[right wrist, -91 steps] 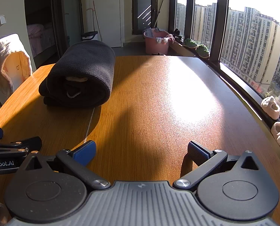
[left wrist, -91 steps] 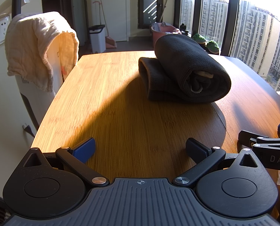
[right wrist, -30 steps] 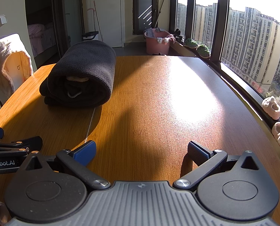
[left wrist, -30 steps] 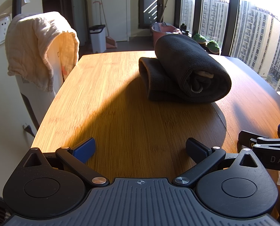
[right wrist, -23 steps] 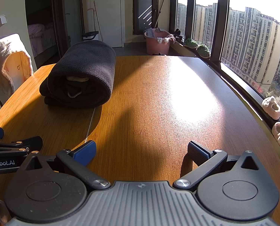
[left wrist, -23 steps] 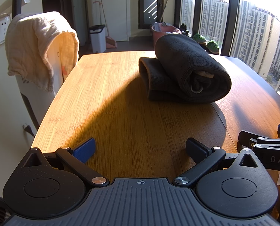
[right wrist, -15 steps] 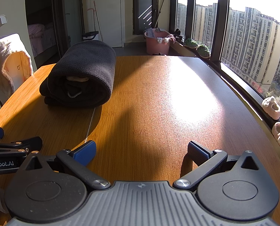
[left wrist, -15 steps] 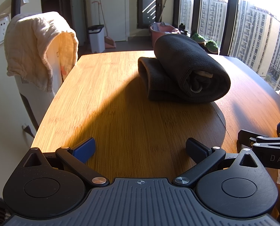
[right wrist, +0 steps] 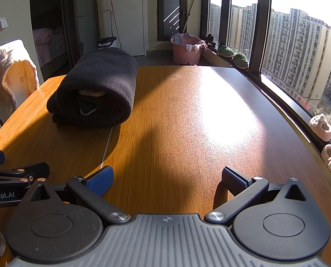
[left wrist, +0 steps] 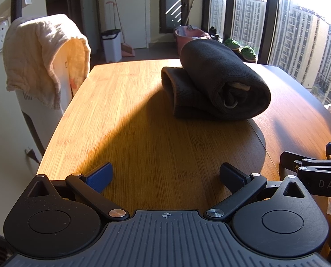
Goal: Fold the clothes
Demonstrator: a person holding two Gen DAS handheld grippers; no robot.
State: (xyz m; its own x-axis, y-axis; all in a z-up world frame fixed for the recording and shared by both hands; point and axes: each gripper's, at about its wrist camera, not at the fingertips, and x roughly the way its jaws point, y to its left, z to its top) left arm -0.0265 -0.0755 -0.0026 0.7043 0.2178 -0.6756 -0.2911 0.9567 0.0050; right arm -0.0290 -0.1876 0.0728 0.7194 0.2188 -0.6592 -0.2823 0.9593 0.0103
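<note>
We hold the left claw (left wrist: 165, 175) low over the near edge of the wooden counter (left wrist: 143, 133), its two fingers spread wide with only bare wood between them. The right claw (right wrist: 166, 176) sits just beside it, equally wide and gripping nothing; its side shows at about 3 o'clock in the left wrist view. The dark garment (left wrist: 218, 89) lies rolled into a thick bundle on the counter, well apart from both claws: at about 1 o'clock from the left claw and about 11 o'clock from the right one (right wrist: 96, 89). Its open end faces us, showing a pale cord and a light label tucked inside. A cream cloth (left wrist: 43, 55) hangs over a white appliance (left wrist: 43, 115) off the counter's edge at 10 o'clock. A pink tub (right wrist: 186, 51) stands on the floor beyond the far end, at 12 o'clock.
</note>
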